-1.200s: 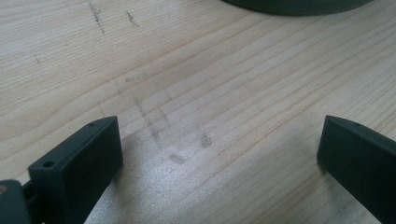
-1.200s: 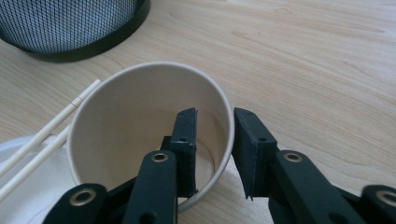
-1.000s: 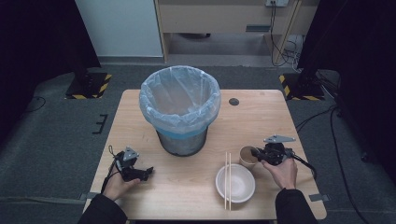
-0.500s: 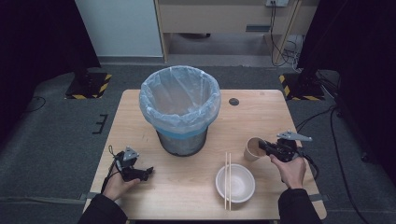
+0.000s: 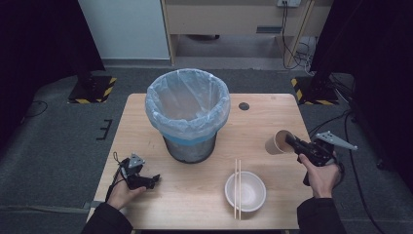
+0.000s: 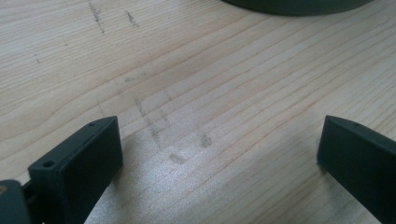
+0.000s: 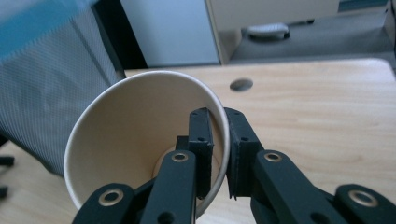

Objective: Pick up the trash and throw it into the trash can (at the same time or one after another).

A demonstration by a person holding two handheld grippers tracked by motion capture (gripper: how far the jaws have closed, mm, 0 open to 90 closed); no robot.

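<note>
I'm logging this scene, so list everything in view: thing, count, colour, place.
paper cup: 1, brown outside, pale inside; lifted off the table at the right, its wall pinched in the right gripper's jaws
bin: 1, dark mesh with a pale blue liner; middle of the table
bowl: 1, white; near edge, right of centre
chopsticks: 1 pair, pale wood; lying across the bowl's left side
table: 1, light wood; a small dark round hole near its far right
left gripper: 1, black; near left of the table, jaws apart with bare wood between them
right gripper: 1, black; at the right, shut on the cup's rim
</note>
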